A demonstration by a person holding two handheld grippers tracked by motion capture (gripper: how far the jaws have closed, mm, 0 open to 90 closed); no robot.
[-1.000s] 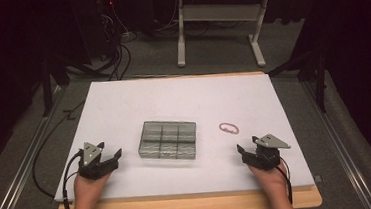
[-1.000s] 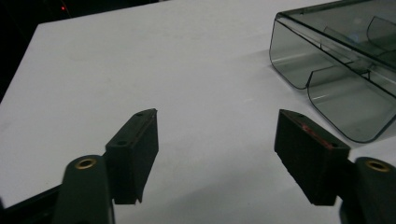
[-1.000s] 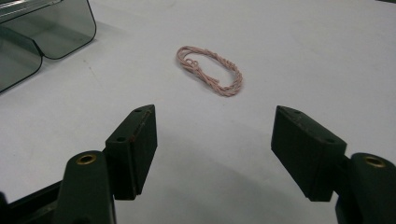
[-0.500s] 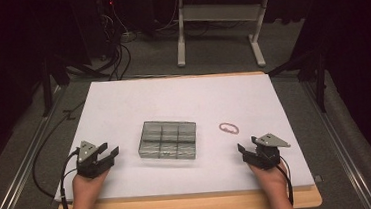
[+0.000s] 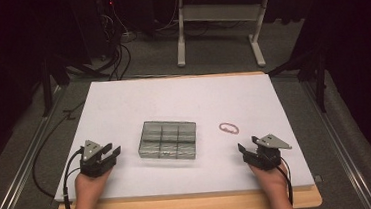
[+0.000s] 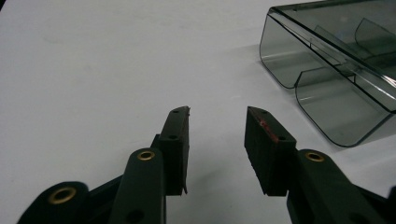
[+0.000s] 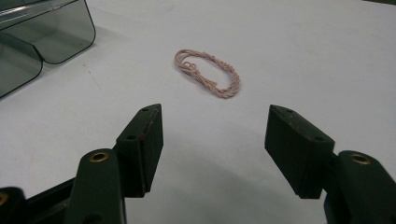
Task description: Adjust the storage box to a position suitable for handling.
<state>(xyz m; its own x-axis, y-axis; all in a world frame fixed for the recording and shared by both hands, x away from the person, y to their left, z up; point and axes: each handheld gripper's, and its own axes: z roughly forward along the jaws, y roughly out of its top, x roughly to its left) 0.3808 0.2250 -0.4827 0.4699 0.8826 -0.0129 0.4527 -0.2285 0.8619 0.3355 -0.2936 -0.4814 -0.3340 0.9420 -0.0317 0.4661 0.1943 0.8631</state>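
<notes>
The left tongs (image 5: 108,154) sit a little farther toward the table's (image 5: 123,104) left edge than a second ago, and slightly farther from the near edge; the gap between them and the smoked plastic compartment box (image 5: 167,140) has widened a touch. In the left gripper view these left tongs (image 6: 217,122) stand released, jaws parted with nothing between them, and the box (image 6: 327,70) lies off to one side ahead, its rounded end wall closest. The right tongs (image 5: 247,154) have not shifted over the same second; they rest near the table's near right corner, also released, jaws spread wide and empty in the right gripper view (image 7: 215,135). Straight ahead of them lies the pink rubber band (image 7: 208,73), a loose twisted loop flat on the white table cover, apart from both jaws and well clear of the box (image 7: 42,32). From the high view the rubber band (image 5: 229,128) lies between the box and the right edge of the table, just beyond the right tongs. The small drift of the left hand changes nothing about the work: no thing is grasped yet, the box looks shut, and the band most likely waits to be picked up by the right tongs, which already face it
</notes>
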